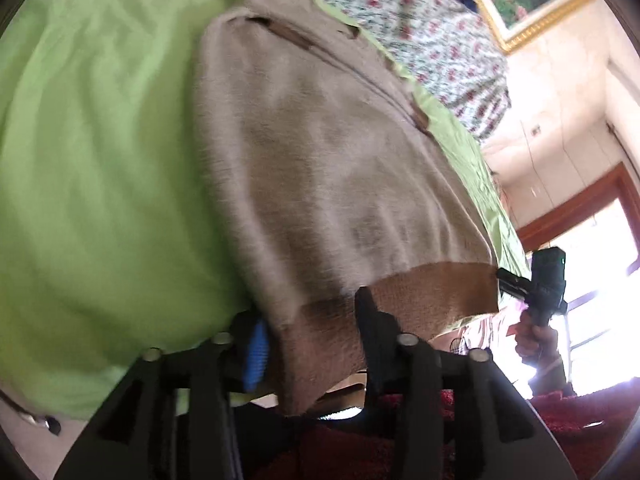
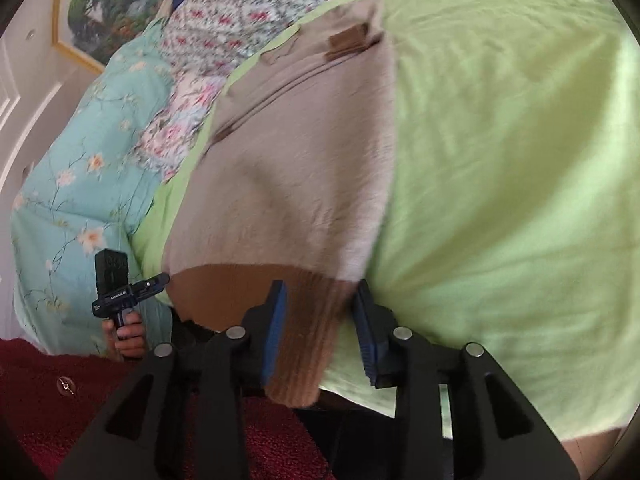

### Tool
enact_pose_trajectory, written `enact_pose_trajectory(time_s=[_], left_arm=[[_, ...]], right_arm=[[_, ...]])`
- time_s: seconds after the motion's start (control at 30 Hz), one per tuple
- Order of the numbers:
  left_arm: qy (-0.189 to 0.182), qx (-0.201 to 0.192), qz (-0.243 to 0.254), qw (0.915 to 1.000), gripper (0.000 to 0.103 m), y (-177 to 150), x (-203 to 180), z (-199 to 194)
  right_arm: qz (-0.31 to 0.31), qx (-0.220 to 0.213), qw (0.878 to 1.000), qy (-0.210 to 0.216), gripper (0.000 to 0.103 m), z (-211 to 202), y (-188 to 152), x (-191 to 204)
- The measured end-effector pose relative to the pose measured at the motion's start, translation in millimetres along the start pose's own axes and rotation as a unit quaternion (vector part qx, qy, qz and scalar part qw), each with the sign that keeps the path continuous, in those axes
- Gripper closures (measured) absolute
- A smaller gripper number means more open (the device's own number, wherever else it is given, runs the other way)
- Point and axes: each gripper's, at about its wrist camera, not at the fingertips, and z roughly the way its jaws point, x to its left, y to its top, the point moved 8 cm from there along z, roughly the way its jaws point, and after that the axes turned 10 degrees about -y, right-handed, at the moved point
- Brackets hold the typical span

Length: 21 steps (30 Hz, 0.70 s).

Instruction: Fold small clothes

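The left claw (image 1: pixel 312 336) has its two fingers apart on either side of the ribbed brown hem of the beige sweater (image 1: pixel 320 160); a gap shows at the blue pad (image 1: pixel 256 354), so it is released rather than pinching. The sweater lies spread ahead of this claw on the green sheet (image 1: pixel 100 160) of the bed, hem hanging over the near edge. The right claw (image 2: pixel 320 332) straddles the hem's other corner (image 2: pixel 308 340), pads (image 2: pixel 276 328) standing clear of the cloth, likewise released. To its left, a hand (image 2: pixel 128 338) grips the other tool's handle.
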Motion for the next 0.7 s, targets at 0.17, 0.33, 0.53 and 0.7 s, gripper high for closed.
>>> enact_pose_trajectory(time_s=[0.17,0.33,0.53,0.7], left_arm=[[0.010,0.021,0.057,0.9981,0.091,-5.5,-19.9,12.0],[0.003,-0.014,0.063,0.9979,0.096,-0.9,-32.7,-13.1],[-0.026,-0.096,0.082,0.9917,0.097,36.5,-67.7,-61.8],[-0.020,-0.158,0.103,0.9819,0.097,84.5,-87.4,-88.3]], right_arm=[[-0.005,-0.006,1.000,0.027,0.094,10.7,3.0,15.9],[0.026,-0.065,0.994,0.082,0.095,-26.4,14.8,15.2],[0.007,-0.117,0.985,0.129,0.095,-57.8,53.8,40.9],[-0.009,-0.155,0.979,0.134,0.095,-63.3,100.8,59.4]])
